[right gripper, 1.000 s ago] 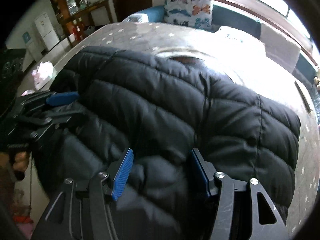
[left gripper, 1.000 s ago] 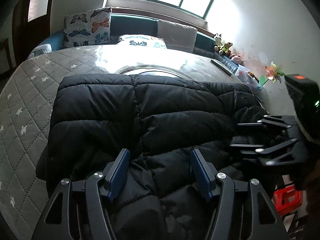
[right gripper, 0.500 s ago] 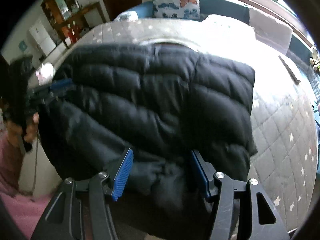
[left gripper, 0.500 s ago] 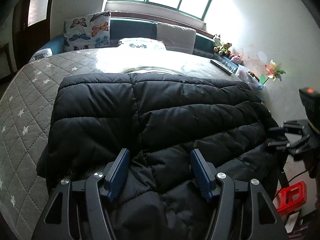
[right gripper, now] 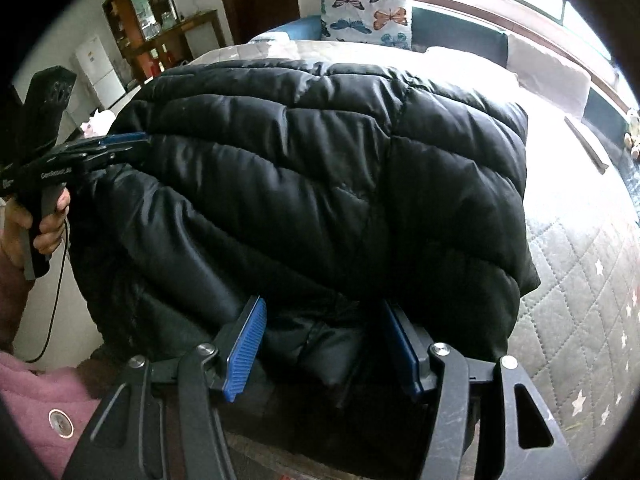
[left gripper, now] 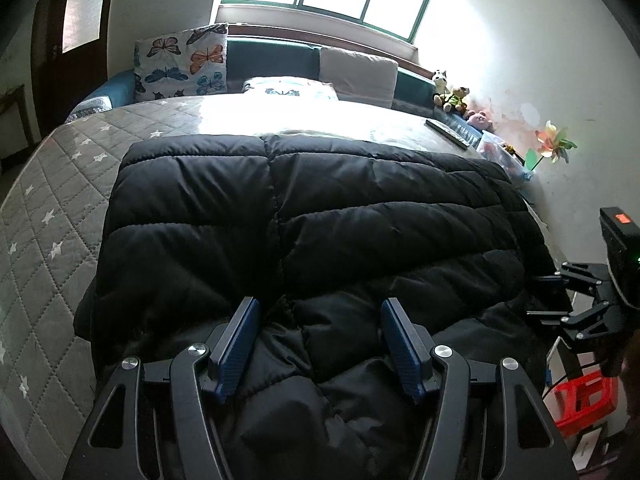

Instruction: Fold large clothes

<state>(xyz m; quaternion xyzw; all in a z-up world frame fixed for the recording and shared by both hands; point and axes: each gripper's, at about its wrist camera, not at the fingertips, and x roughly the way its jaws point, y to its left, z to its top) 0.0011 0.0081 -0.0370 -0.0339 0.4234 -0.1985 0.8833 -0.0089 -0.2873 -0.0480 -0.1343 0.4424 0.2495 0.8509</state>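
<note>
A black puffer jacket (left gripper: 320, 208) lies spread across the grey quilted bed (left gripper: 52, 208), its near hem bunched and hanging over the bed's front edge. My left gripper (left gripper: 320, 344) stands open over the bunched near hem, with puffy fabric lying loosely between its blue pads. In the right wrist view the jacket (right gripper: 320, 160) fills the middle, and my right gripper (right gripper: 324, 344) is open at its near right corner with a fold between the fingers. The left gripper (right gripper: 140, 142) shows at the jacket's left edge. The right gripper (left gripper: 536, 297) shows at the jacket's right edge.
A butterfly pillow (left gripper: 180, 64), a grey cushion (left gripper: 356, 76) and stuffed toys (left gripper: 452, 92) line the bed's far side. A dark flat bar (left gripper: 446, 130) lies near a paper pinwheel (left gripper: 554, 146). A red stool (left gripper: 584, 400) stands on the floor at right. A person's hand (right gripper: 24, 220) holds the left gripper.
The right gripper has moved from above the jacket's right part out to its right edge and a little lower. The jacket's right side now lies flatter. The left gripper has kept still.
</note>
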